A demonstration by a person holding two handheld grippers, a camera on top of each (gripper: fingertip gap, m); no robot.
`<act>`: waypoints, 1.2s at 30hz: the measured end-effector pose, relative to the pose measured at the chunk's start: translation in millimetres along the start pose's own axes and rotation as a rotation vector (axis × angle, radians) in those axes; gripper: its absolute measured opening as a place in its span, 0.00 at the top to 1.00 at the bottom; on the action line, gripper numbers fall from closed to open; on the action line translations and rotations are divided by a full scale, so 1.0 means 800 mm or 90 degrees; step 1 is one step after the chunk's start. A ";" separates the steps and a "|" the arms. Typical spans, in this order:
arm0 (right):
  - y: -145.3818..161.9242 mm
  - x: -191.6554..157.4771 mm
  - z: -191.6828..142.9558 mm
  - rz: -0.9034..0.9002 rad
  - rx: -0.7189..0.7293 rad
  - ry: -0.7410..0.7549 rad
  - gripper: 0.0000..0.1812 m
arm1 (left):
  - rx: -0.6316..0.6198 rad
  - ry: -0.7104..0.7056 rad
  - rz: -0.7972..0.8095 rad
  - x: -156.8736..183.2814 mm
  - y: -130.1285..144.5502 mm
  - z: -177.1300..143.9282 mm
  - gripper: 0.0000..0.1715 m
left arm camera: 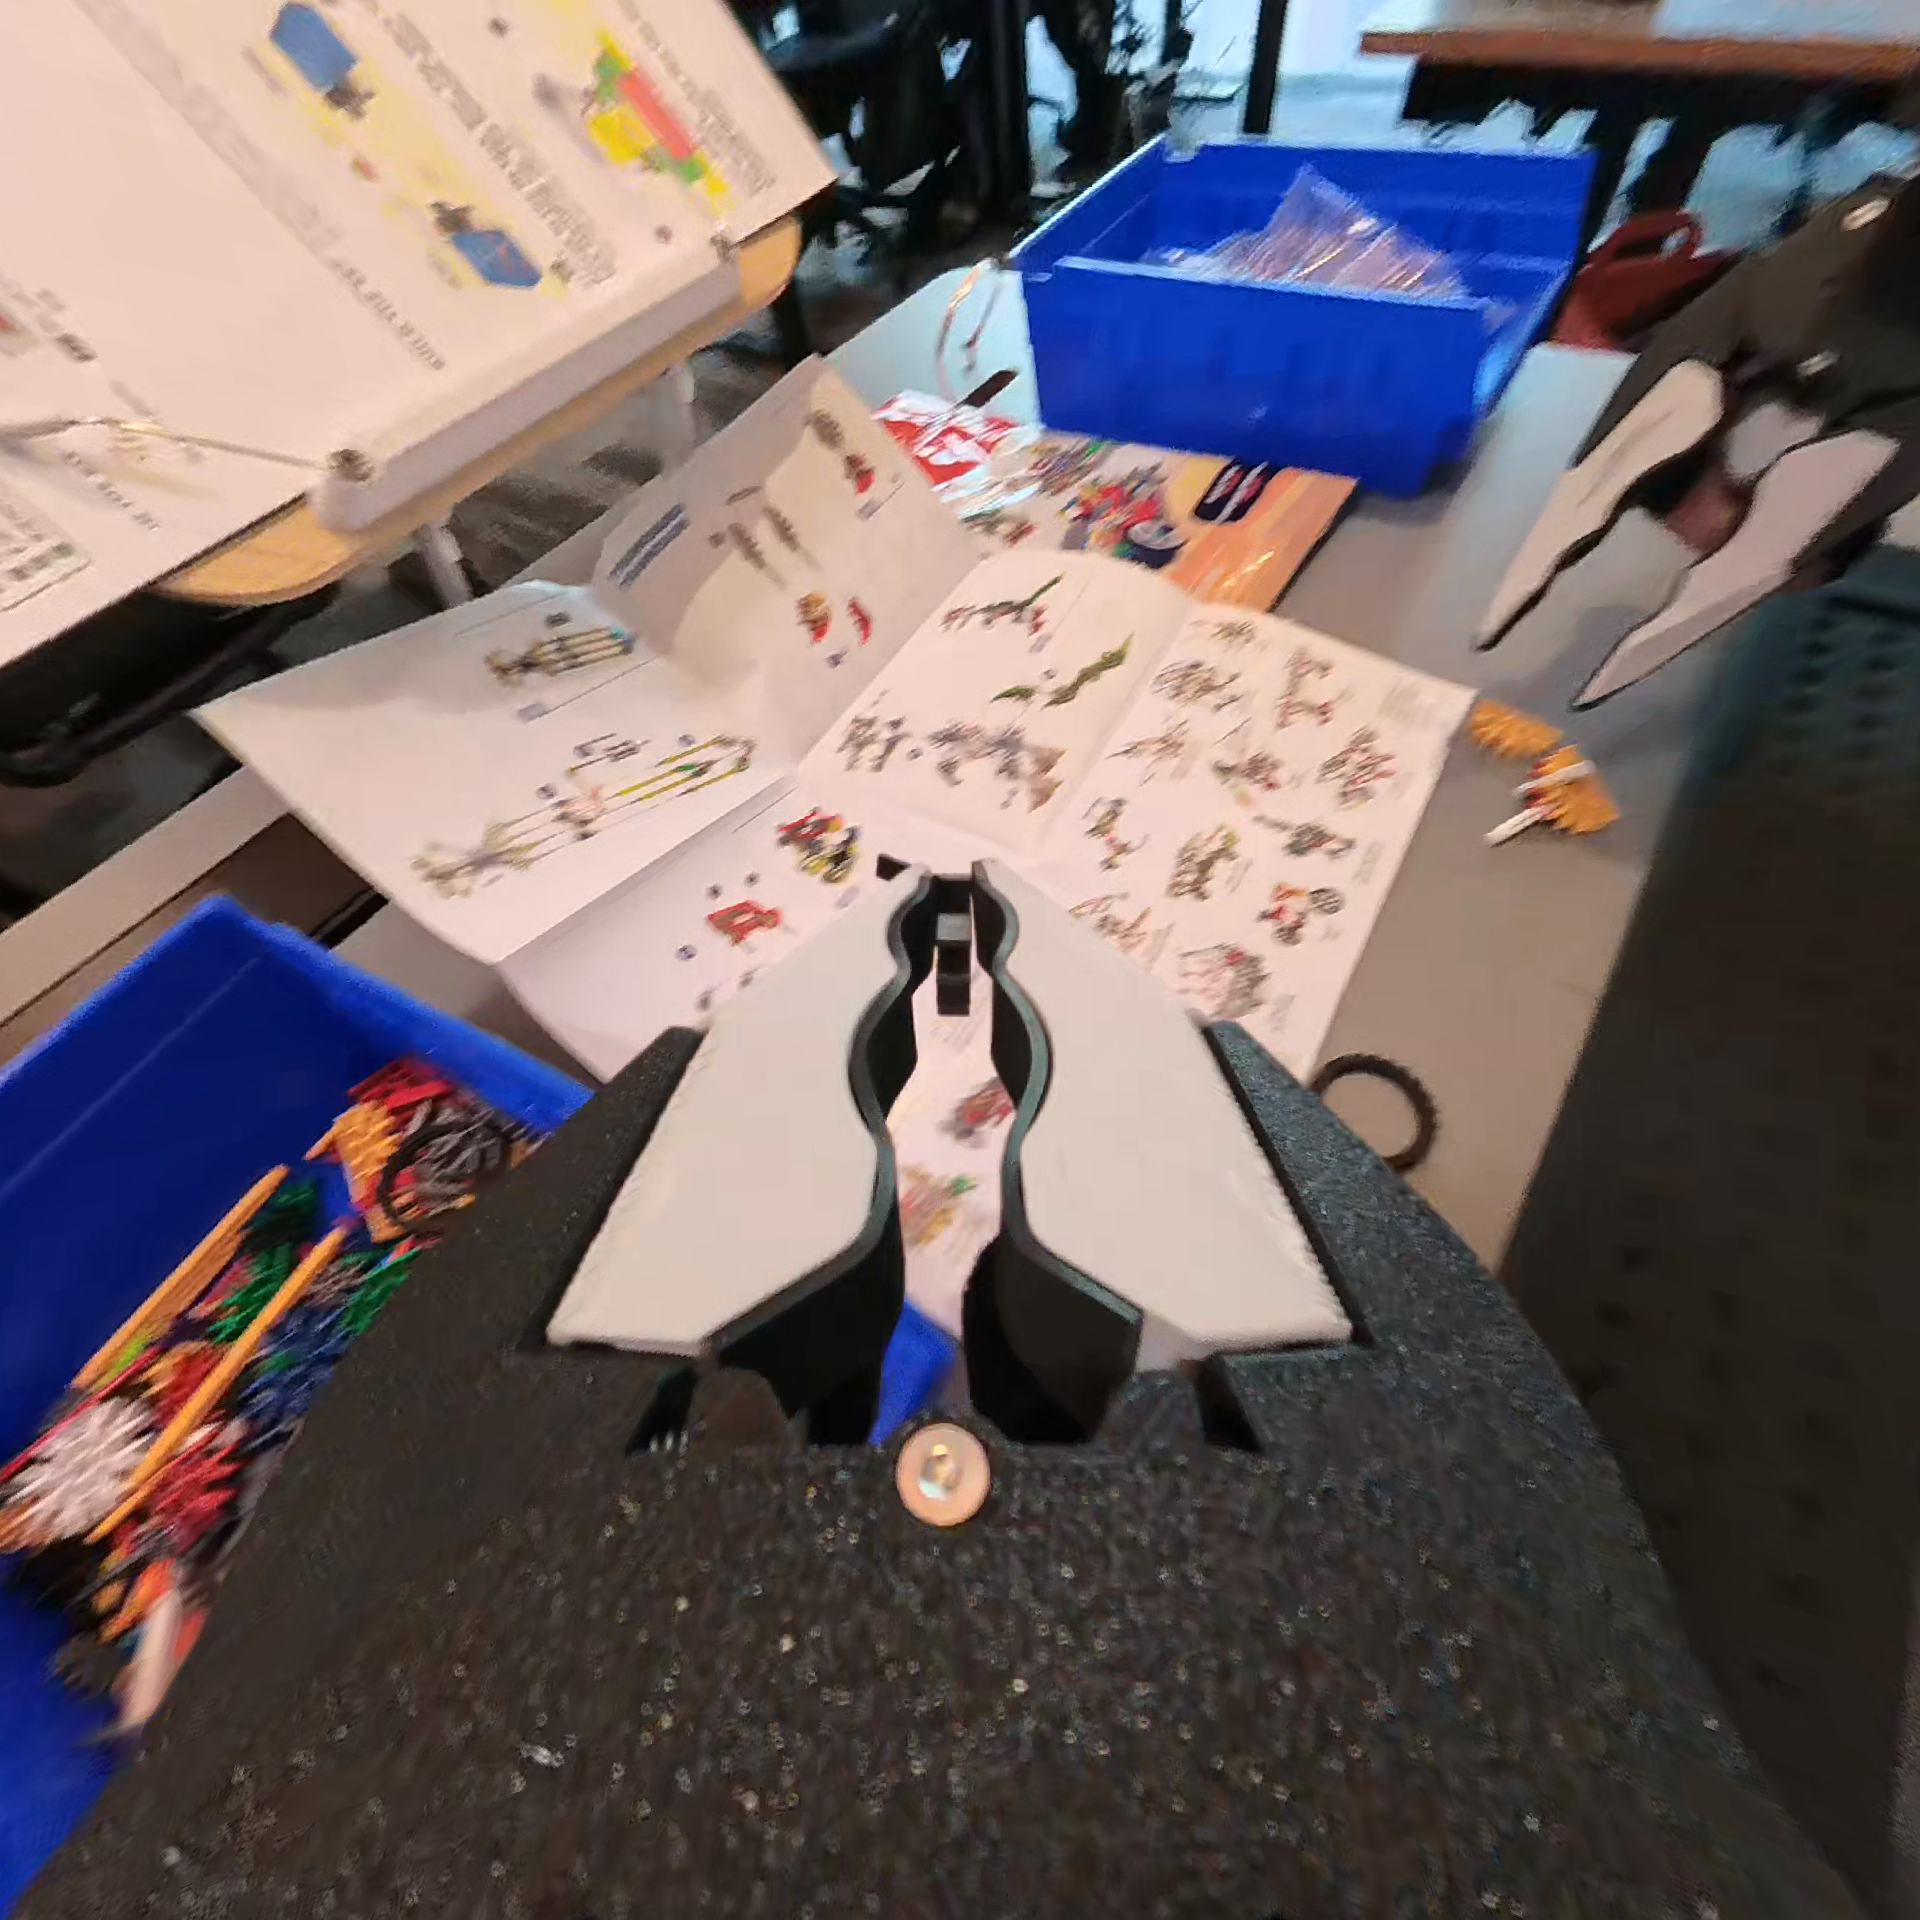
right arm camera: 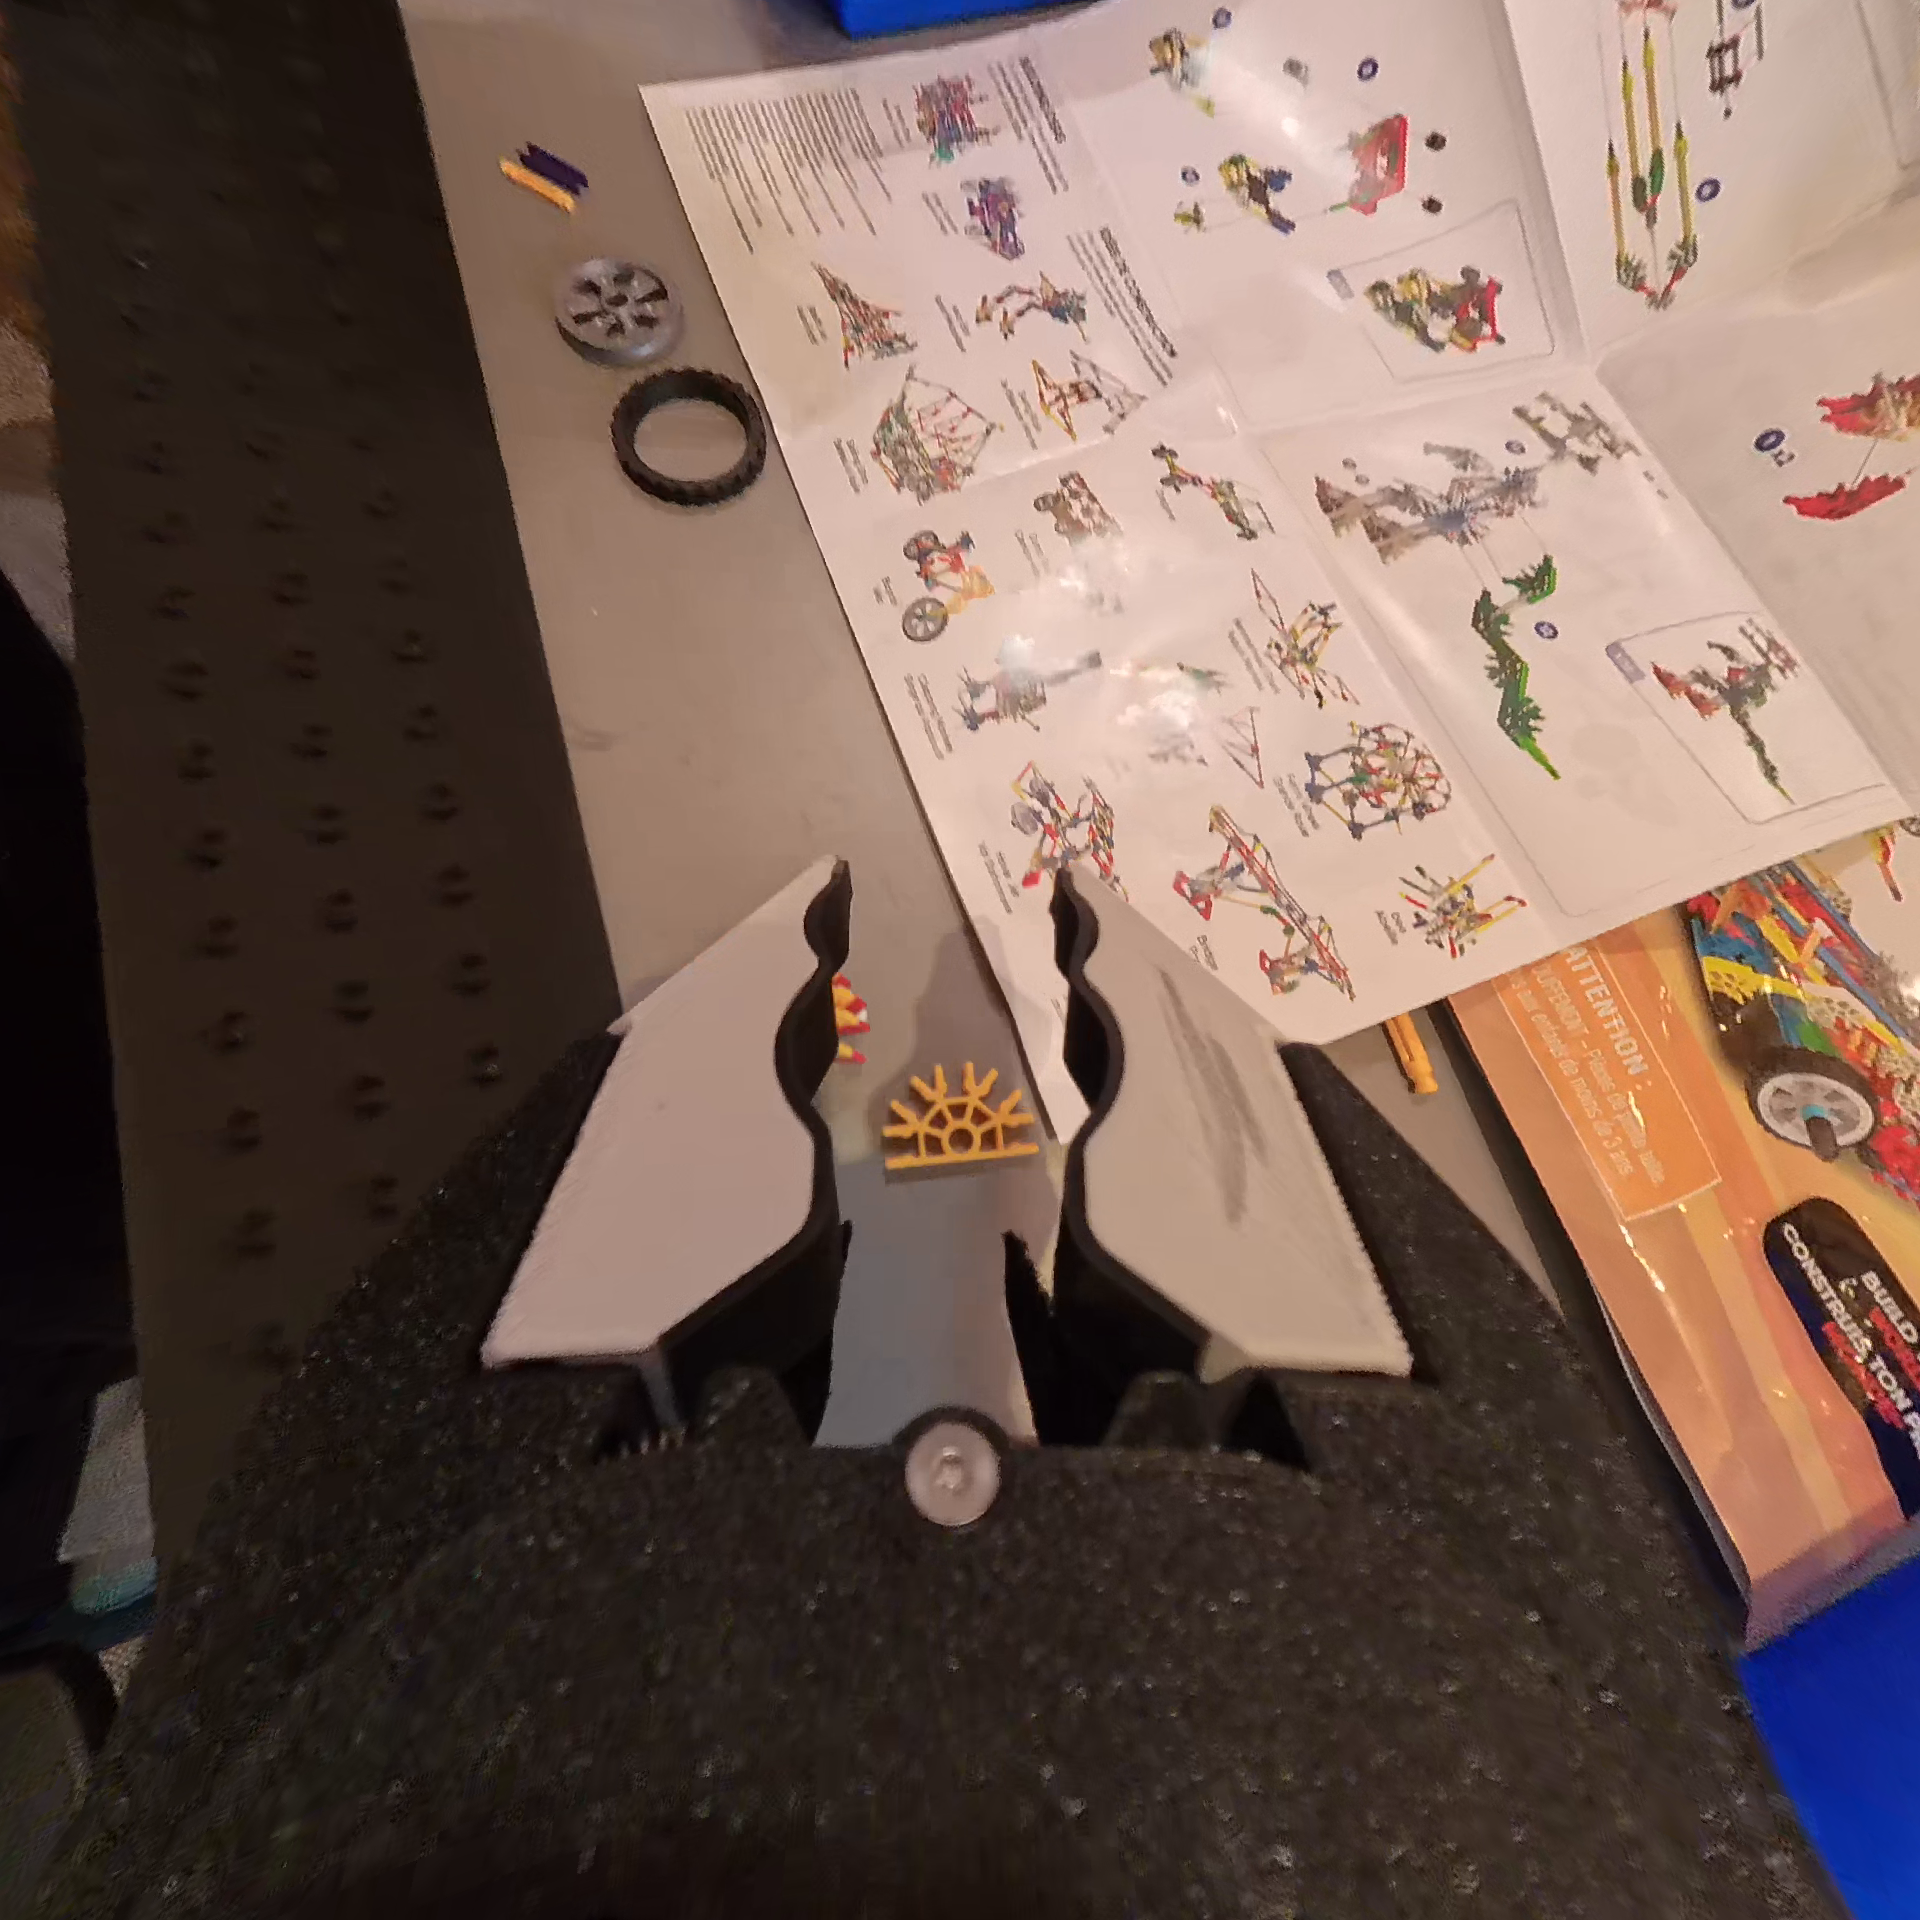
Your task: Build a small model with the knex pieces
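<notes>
My left gripper [left arm camera: 952, 881] is nearly shut on a small black piece [left arm camera: 952, 971] held between its fingertips above the unfolded instruction sheet [left arm camera: 1195, 727]. My right gripper [right arm camera: 951, 881] is open and low over the grey table [right arm camera: 707, 727]. A yellow half-round connector [right arm camera: 958, 1127] lies flat on the table between its fingers. A small red, yellow and white piece [right arm camera: 847, 1023] lies against the inside of its left finger. The right gripper also shows in the left wrist view [left arm camera: 1538, 665], with the yellow pieces [left arm camera: 1548, 779] below it.
A black tyre ring [right arm camera: 688, 436], a grey wheel hub [right arm camera: 618, 312] and a purple-yellow piece [right arm camera: 545, 177] lie left of the sheet [right arm camera: 1351, 520]. An orange package [right arm camera: 1714, 1195] lies on the right. A blue bin of several pieces [left arm camera: 156, 1091], a far blue bin [left arm camera: 1299, 343] and an open manual on a stand [left arm camera: 364, 260] surround the sheet. About 30 centimetres separates my left fingertips from my right.
</notes>
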State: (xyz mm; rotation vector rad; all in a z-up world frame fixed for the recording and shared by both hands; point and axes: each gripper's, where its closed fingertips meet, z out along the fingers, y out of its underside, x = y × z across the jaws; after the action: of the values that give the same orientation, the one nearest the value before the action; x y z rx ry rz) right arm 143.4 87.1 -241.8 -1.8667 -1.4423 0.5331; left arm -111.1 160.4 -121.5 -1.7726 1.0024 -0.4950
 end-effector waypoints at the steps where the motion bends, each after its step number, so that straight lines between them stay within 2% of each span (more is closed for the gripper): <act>1: -0.004 -0.003 0.000 -0.001 0.009 -0.002 0.79 | 0.009 0.024 -0.005 0.014 -0.004 0.004 0.97; 6: -0.031 -0.019 0.001 -0.016 0.065 -0.009 0.78 | 0.023 0.148 -0.007 0.099 -0.009 0.044 0.97; 11: -0.066 -0.033 -0.006 -0.084 0.136 0.031 0.78 | -0.009 0.274 0.012 0.196 -0.001 0.084 0.97; 17: -0.083 -0.060 0.000 -0.196 0.157 0.071 0.79 | -0.017 0.375 0.088 0.282 0.000 0.090 0.97; 20: -0.085 -0.075 0.001 -0.261 0.161 0.071 0.83 | -0.039 0.383 0.125 0.299 0.013 0.095 0.97; 25: -0.082 -0.090 0.003 -0.327 0.144 0.072 0.87 | -0.033 0.397 0.130 0.310 0.017 0.098 0.97; 29: -0.075 -0.100 0.009 -0.349 0.133 0.053 0.92 | -0.030 0.390 0.148 0.312 0.018 0.102 0.97; 31: -0.077 -0.101 0.009 -0.351 0.137 0.052 0.99 | -0.030 0.389 0.151 0.313 0.020 0.103 0.97; 36: -0.073 -0.099 0.015 -0.339 0.125 0.057 1.00 | -0.028 0.368 0.163 0.306 0.023 0.108 0.97</act>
State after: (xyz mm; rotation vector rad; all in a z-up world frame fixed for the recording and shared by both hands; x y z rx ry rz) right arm 73.7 22.5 -214.2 -1.2661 -1.6753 0.3082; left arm 83.1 7.1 -202.1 -1.5342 1.6252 -0.8494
